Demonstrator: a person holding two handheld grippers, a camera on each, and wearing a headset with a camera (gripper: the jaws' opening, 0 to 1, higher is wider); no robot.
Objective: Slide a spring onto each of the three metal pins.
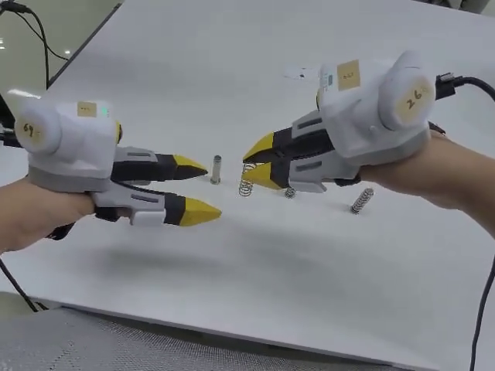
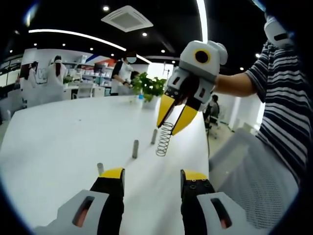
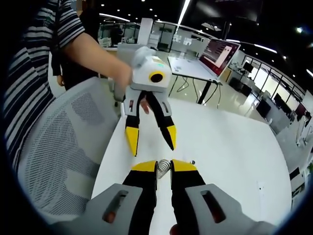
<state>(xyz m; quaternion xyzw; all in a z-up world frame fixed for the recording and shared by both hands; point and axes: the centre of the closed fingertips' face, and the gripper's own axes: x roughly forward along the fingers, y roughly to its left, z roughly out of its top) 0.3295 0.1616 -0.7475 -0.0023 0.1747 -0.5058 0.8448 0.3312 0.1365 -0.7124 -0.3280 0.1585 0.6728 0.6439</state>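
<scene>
Pinching spring (image 2: pixel 165 139) by top coils, right gripper (image 1: pixel 247 168) dangles it upright just right of left pin (image 1: pixel 216 170), lined up for threading, I'd judge. Left gripper (image 1: pixel 203 188) spread, empty, near same pin, likely ready to steady. Count: two springs, spare spring (image 1: pixel 361 200) on table far right; two pins certain, second pin (image 2: pixel 135 149) beyond; third unclear.

The light is bright and even and comes from above: a long ceiling light strip (image 2: pixel 200 19) and small round spots glow in both gripper views. The white table (image 1: pixel 309 294) reflects this light softly. A faint, soft-edged shadow lies under the left hand-held gripper (image 1: pixel 211 188). The head view is quite sharp. Both gripper views bend strongly toward the edges, and the far room is slightly blurred.
</scene>
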